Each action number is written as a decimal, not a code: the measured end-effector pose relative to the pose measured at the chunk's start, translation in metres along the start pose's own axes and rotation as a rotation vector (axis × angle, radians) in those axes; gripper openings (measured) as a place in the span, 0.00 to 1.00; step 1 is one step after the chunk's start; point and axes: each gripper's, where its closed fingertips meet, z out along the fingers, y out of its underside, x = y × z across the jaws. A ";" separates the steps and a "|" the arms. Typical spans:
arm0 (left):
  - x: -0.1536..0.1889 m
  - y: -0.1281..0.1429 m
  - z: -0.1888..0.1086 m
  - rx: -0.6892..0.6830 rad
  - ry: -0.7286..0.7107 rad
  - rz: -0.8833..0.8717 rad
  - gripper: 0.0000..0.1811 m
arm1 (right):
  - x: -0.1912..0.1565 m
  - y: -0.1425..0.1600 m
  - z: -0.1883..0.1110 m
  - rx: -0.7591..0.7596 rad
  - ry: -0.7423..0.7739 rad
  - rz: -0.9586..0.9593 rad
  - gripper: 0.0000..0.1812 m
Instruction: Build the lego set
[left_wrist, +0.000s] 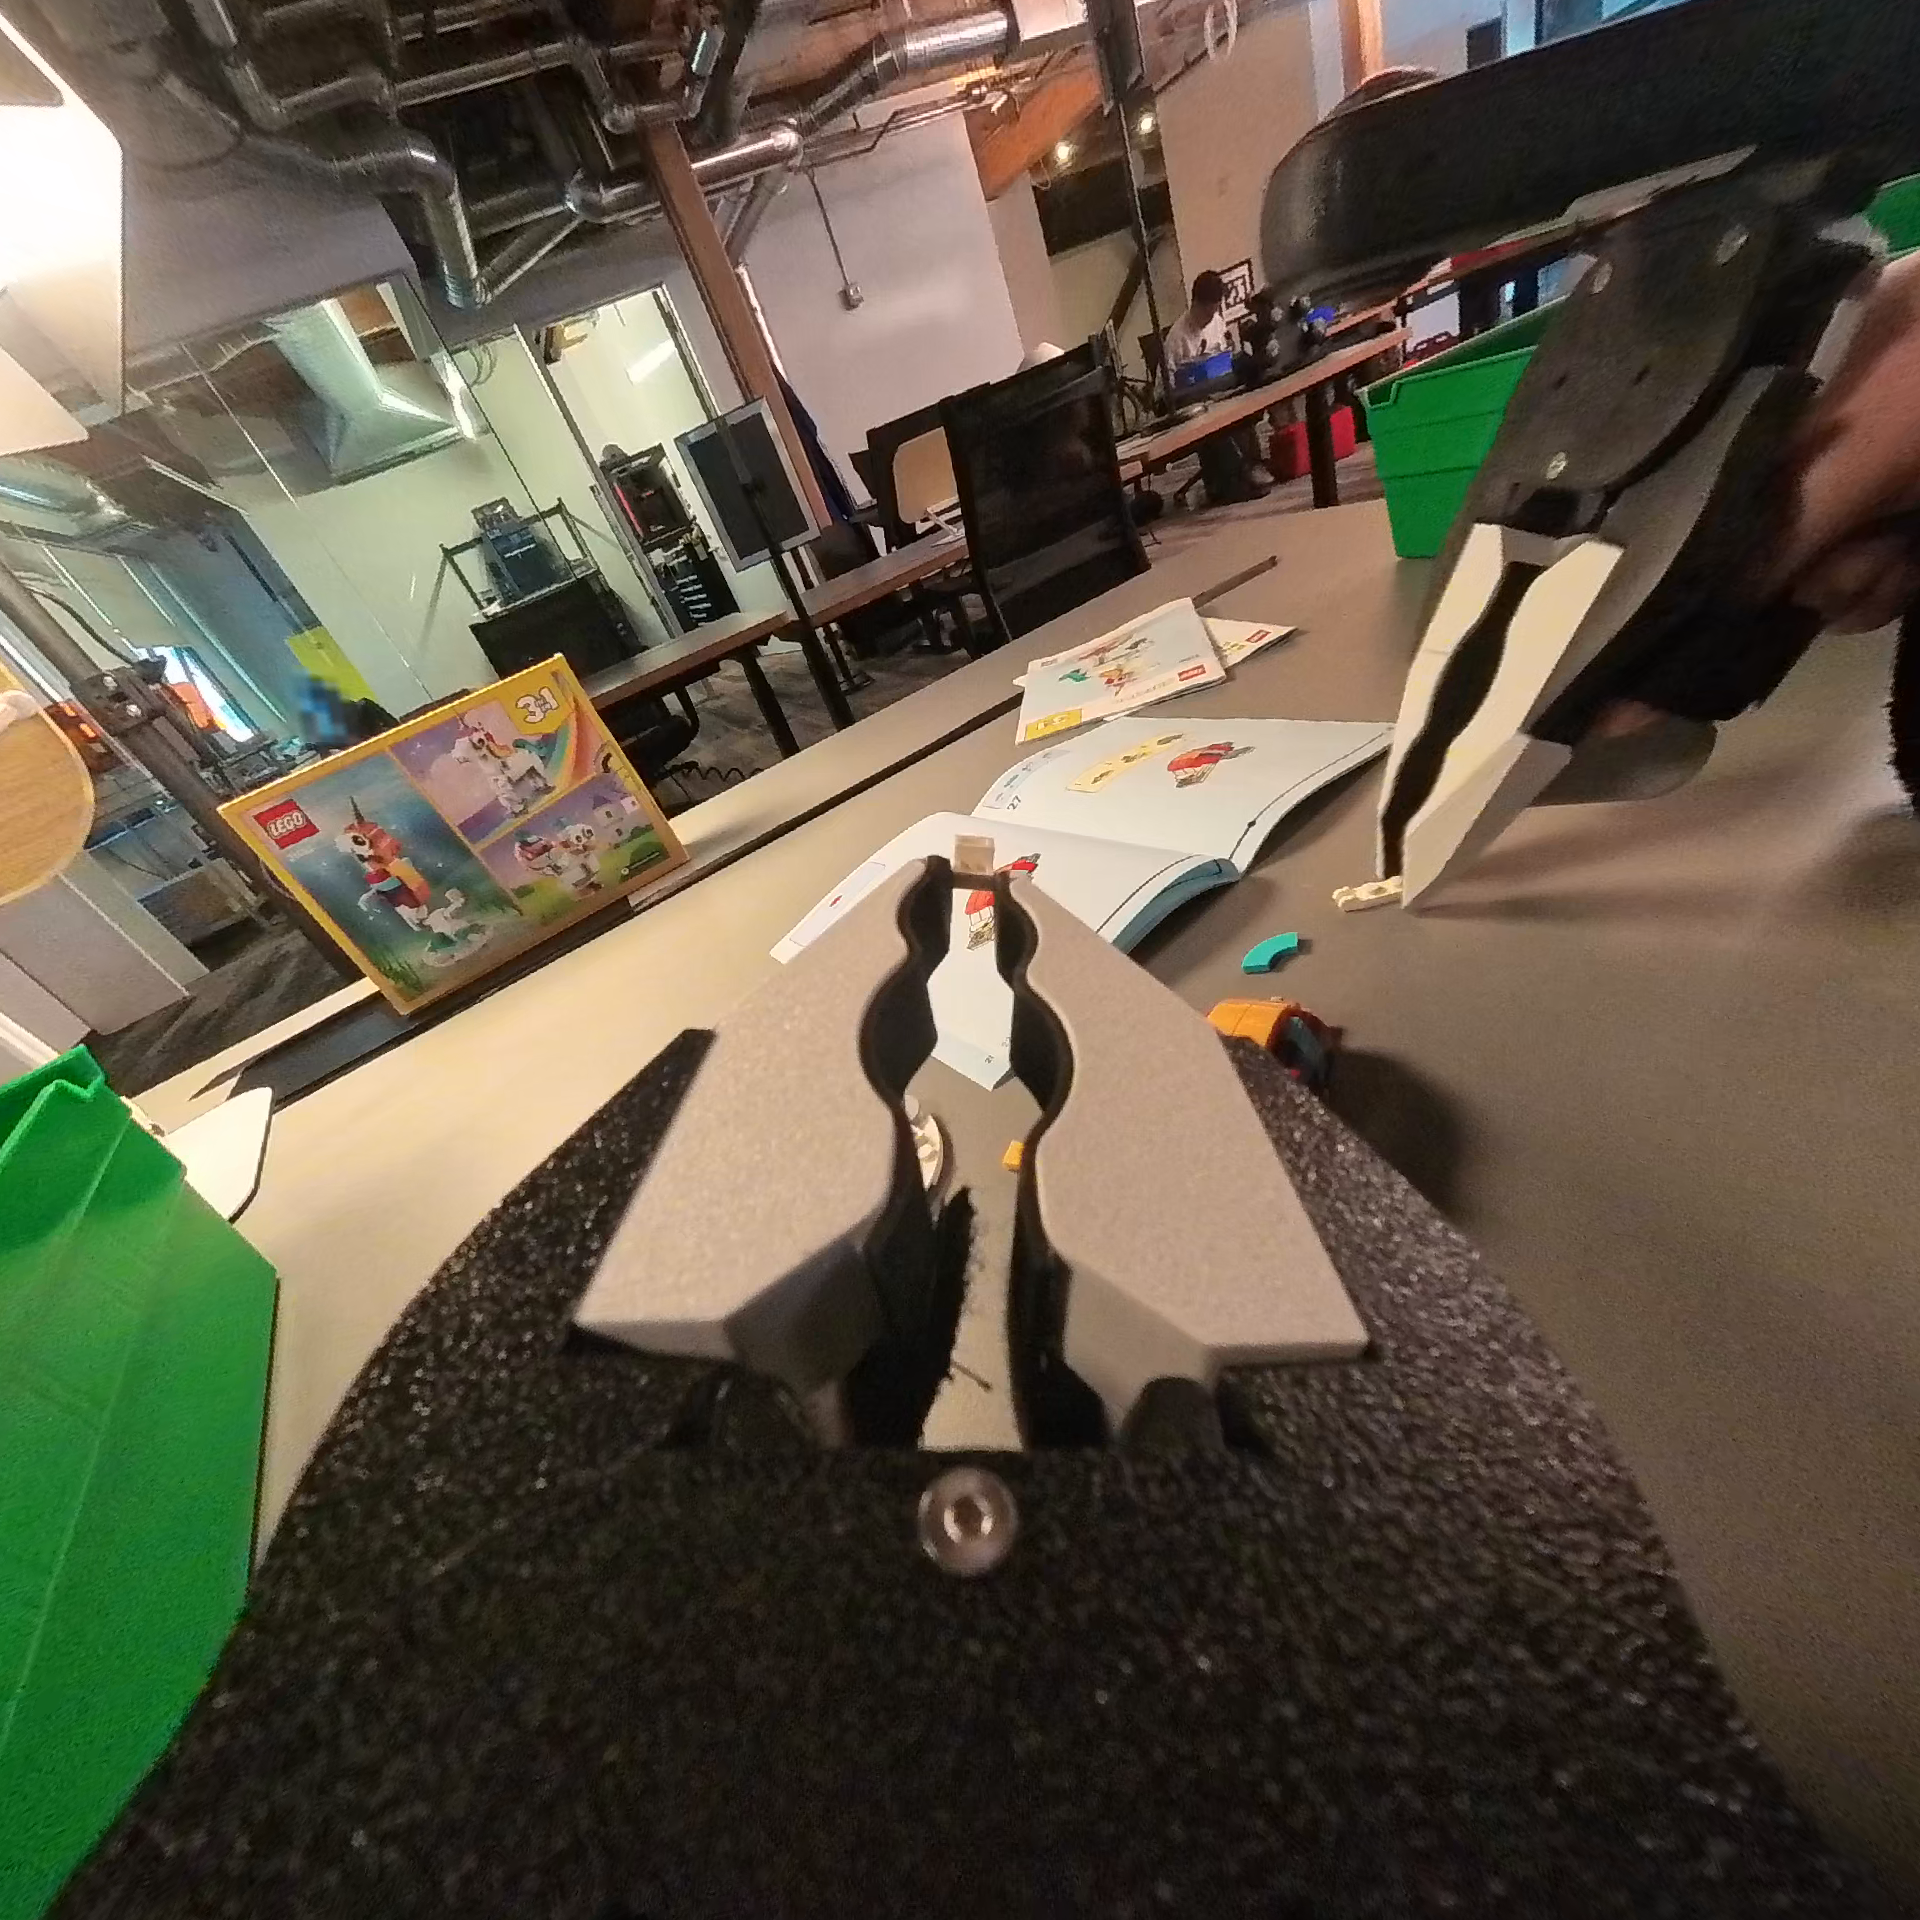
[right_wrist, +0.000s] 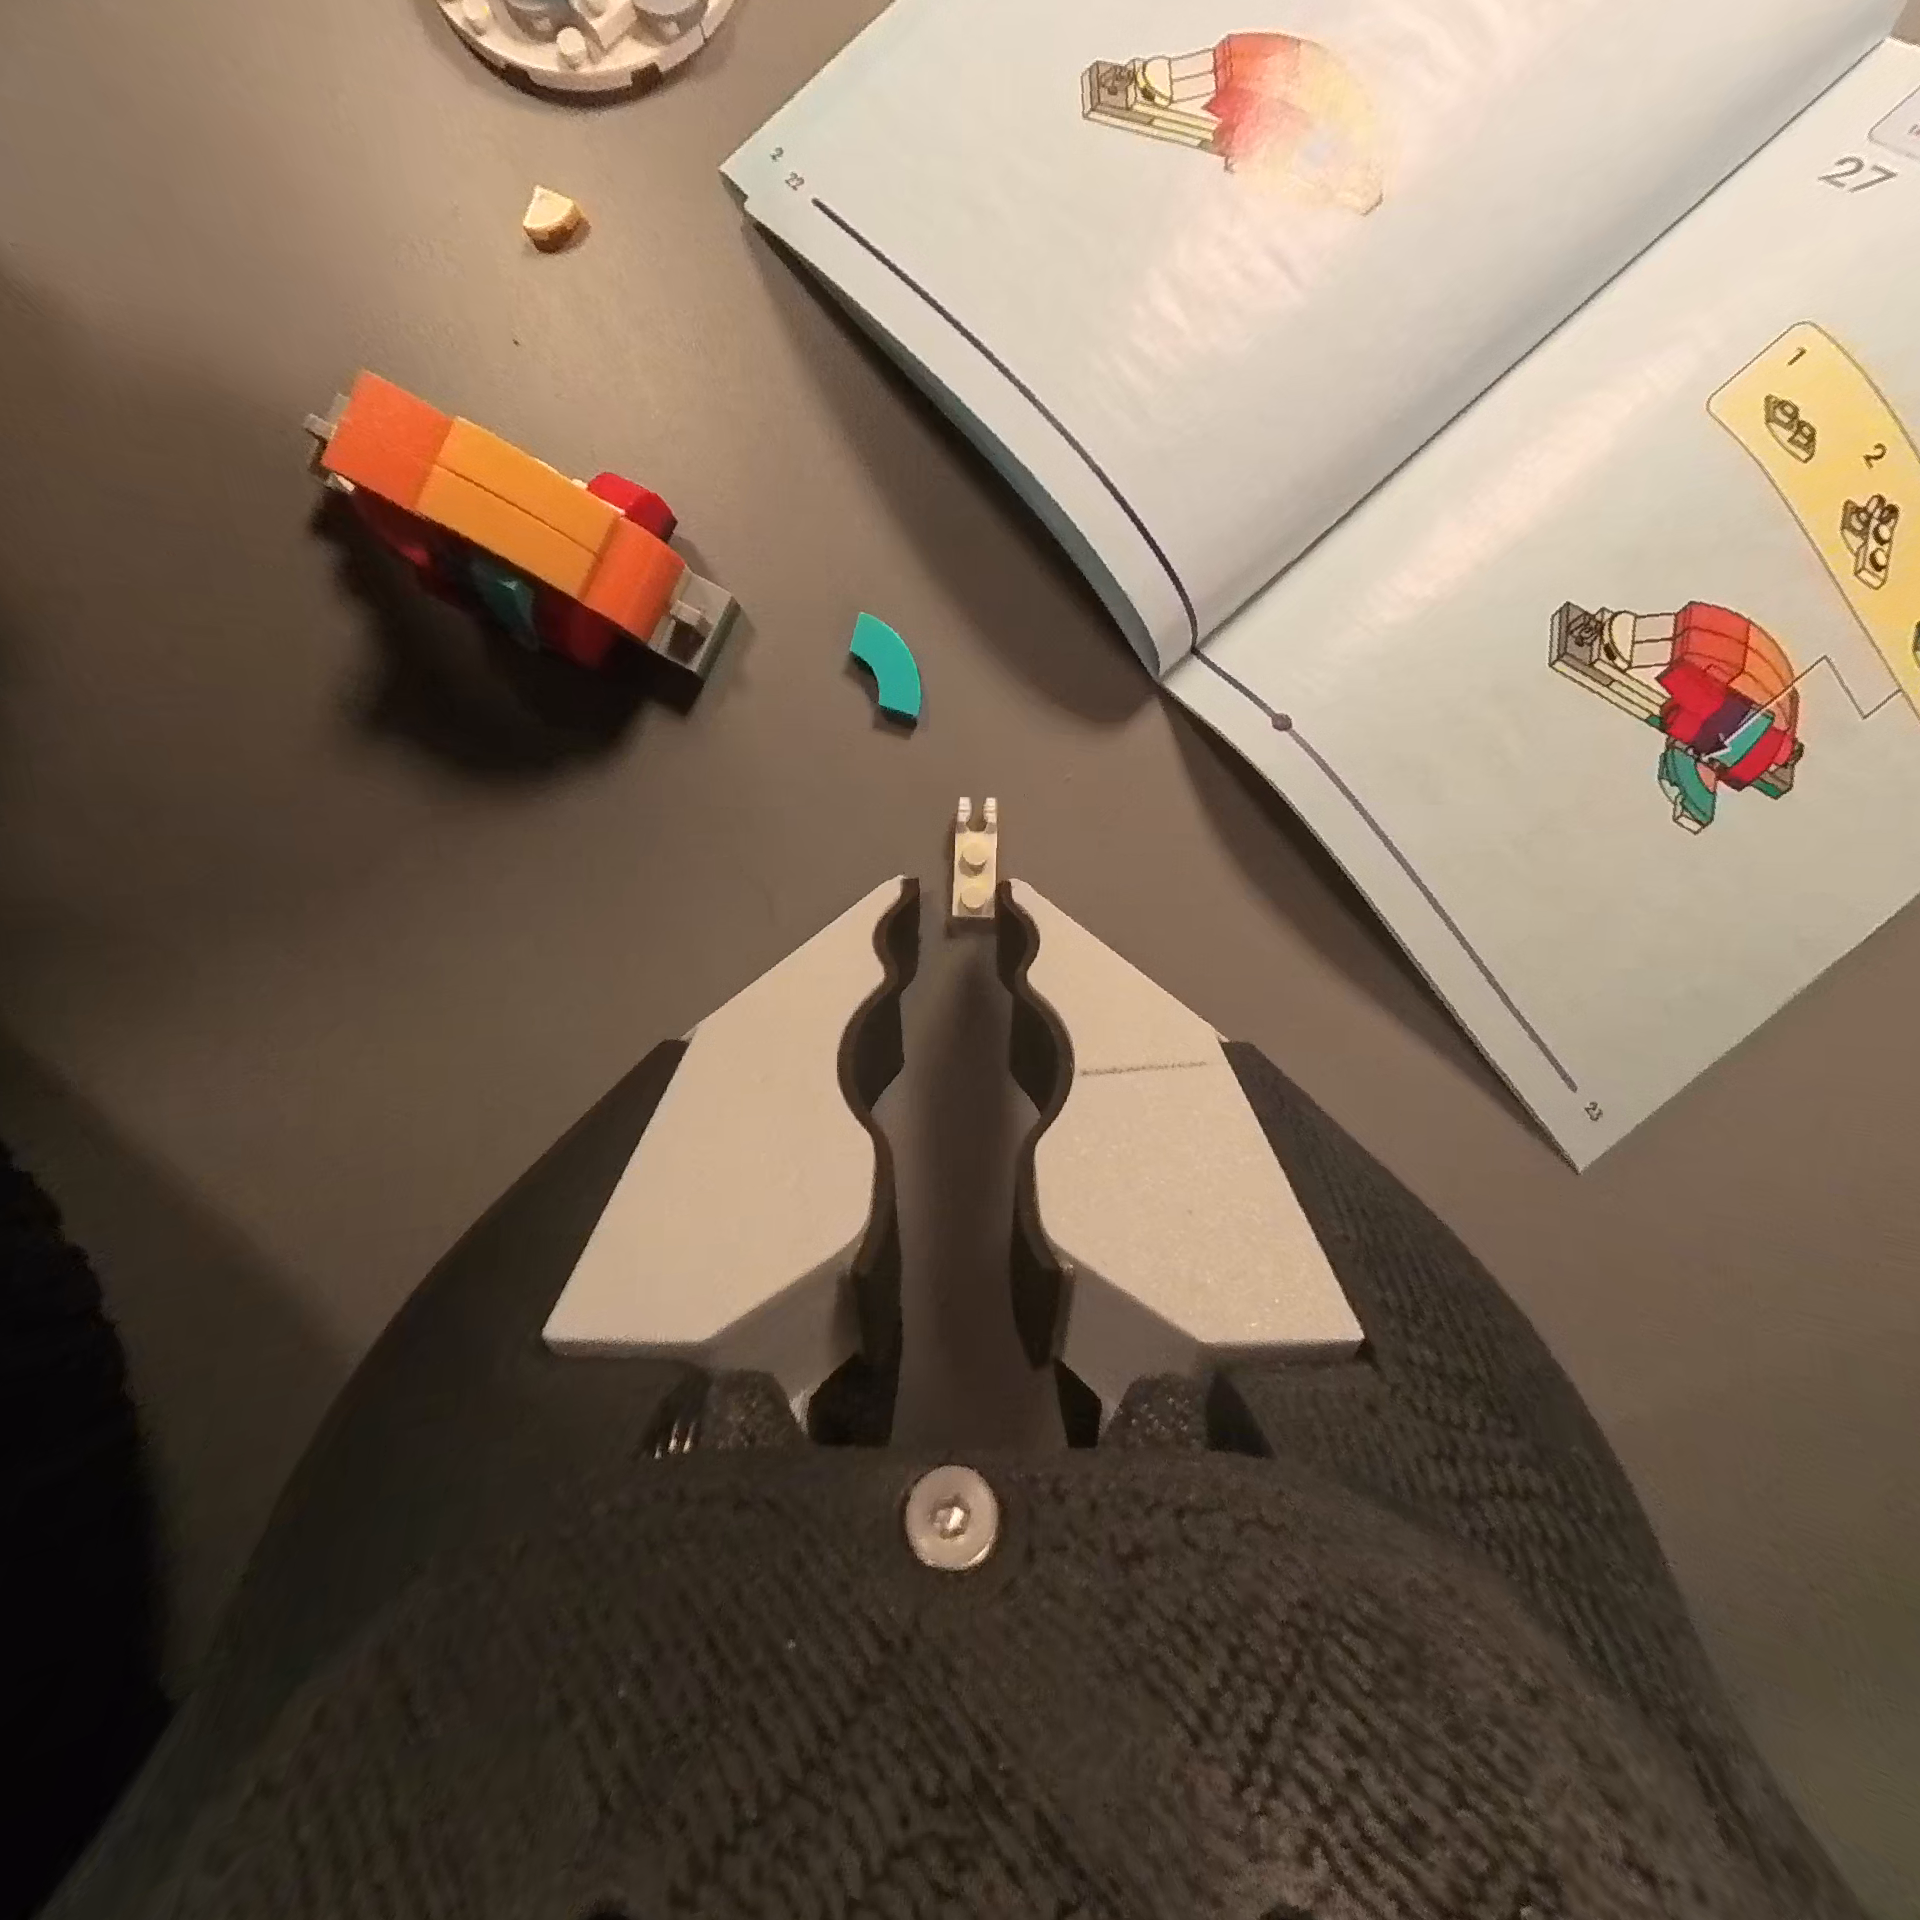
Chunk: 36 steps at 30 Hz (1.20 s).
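My left gripper (left_wrist: 971, 876) is raised above the table and shut on a small white piece (left_wrist: 971, 854) at its tips. My right gripper (right_wrist: 961, 896) points down at the grey table, jaws a little apart. A small tan plate with a clip (right_wrist: 974, 868) lies flat between its tips, against the right fingertip; it also shows in the left wrist view (left_wrist: 1367, 891). A part-built orange and red model (right_wrist: 499, 530) lies to the left, with a teal curved tile (right_wrist: 888, 665) beside it. The open instruction booklet (right_wrist: 1351, 416) lies to the right.
A white round plate assembly (right_wrist: 582, 42) and a tan quarter-round piece (right_wrist: 554, 216) lie at the far side. The set's box (left_wrist: 457, 831) stands at the table's far left. Green bins stand at the near left (left_wrist: 104, 1403) and far right (left_wrist: 1444, 447). More booklets (left_wrist: 1122, 665) lie beyond. Left tips to right tips: about 15 cm. The teal curved tile (right_wrist: 888, 665) is about 4 cm from my right fingertips and 12 cm from my left. Seen from the left wrist view (left_wrist: 1275, 952) as well.
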 end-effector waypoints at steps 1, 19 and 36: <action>0.000 0.000 0.000 0.001 0.000 0.000 0.03 | -0.001 0.000 0.000 0.003 -0.006 0.003 0.07; 0.004 0.003 0.002 -0.005 0.017 -0.008 0.03 | 0.004 -0.002 0.001 0.060 0.004 0.022 0.03; 0.005 0.003 0.001 -0.002 0.017 -0.014 0.03 | 0.005 -0.002 0.001 0.053 0.006 0.033 0.03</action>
